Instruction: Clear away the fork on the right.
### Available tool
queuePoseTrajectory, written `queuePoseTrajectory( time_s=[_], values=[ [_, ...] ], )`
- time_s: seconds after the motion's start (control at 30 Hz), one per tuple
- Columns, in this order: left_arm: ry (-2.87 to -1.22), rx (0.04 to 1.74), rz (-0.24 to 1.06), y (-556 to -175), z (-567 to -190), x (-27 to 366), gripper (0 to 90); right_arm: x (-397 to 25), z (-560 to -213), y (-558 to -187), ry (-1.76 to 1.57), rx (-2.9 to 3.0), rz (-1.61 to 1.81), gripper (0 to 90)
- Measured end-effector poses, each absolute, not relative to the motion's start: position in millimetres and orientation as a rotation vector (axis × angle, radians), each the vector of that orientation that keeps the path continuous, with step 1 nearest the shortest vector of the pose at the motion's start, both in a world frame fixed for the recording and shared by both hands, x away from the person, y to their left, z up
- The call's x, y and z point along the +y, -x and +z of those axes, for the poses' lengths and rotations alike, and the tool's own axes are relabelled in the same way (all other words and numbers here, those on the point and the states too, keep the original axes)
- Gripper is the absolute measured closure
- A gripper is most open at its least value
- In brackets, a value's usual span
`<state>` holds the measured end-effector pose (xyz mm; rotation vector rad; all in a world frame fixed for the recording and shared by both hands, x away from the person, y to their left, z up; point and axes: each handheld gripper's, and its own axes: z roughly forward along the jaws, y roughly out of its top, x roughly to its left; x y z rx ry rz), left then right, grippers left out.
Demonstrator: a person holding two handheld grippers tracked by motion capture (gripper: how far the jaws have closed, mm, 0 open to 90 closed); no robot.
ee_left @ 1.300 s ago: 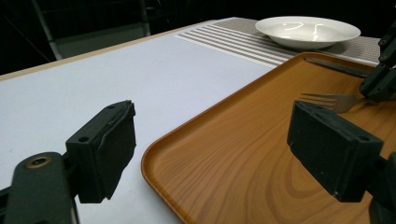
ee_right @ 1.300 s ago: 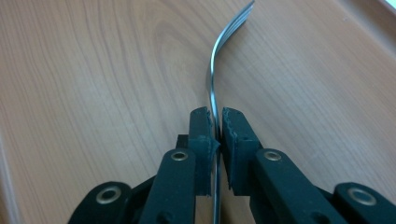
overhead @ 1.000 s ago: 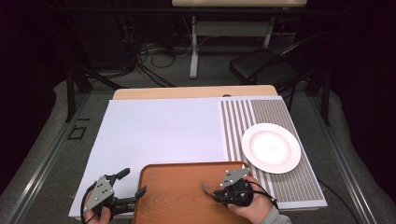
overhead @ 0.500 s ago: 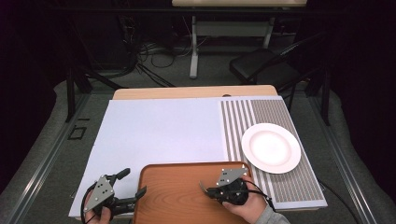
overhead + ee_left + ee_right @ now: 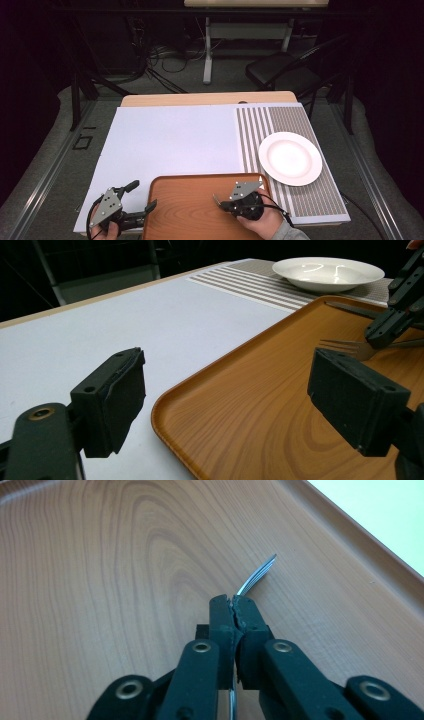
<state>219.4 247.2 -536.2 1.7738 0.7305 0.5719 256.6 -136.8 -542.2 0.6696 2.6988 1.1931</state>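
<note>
Barely anything is shifting since a second ago: in the high view the right tongs (image 5: 220, 199) are staying low over the tray (image 5: 185, 200), the plate (image 5: 290, 158) lying forward-right on the tabletop (image 5: 170, 140). In the left gripper view the left tongs (image 5: 240, 400) are gaping, released. In the right gripper view the right tongs are gripping the fork (image 5: 256, 575), tines pointing ahead.

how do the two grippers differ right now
The left gripper has its jaws wide apart and holds nothing; the right gripper has its jaws shut on the fork. The left gripper sits at the wooden tray's left edge, one jaw over the white mat, while the right gripper is over the tray's right part. Both are black, hand-held, and low near the tray.
</note>
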Motion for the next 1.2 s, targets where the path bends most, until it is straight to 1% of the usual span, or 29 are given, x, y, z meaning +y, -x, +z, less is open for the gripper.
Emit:
queuePoseTrajectory(
  time_s=[0.37, 0.57, 0.73, 0.9, 1.03, 1.13, 1.2],
  values=[
    [-1.774, 0.726, 0.570, -219, -536, 247, 15.9, -126, -541, -239, -0.492, 2.621, 1.074, 89.4],
    [-1.774, 0.729, 0.569, -220, -536, 247, 15.9, -123, -541, -234, -0.454, 2.611, 1.050, 89.1],
    [-1.773, 0.731, 0.570, -220, -536, 247, 15.9, -121, -541, -231, -0.438, 2.619, 1.038, 87.9],
    [-1.773, 0.730, 0.569, -220, -536, 247, 15.9, -119, -543, -229, -0.444, 2.664, 1.054, 84.1],
    [-1.773, 0.730, 0.568, -220, -536, 247, 15.9, -120, -546, -231, -0.479, 2.713, 1.076, 85.3],
    [-1.773, 0.731, 0.569, -220, -536, 248, 15.9, -123, -547, -235, -0.513, 2.762, 1.121, 89.6],
    [-1.773, 0.731, 0.568, -220, -536, 248, 15.9, -125, -547, -237, -0.539, 2.791, 1.123, 90.0]
  ],
)
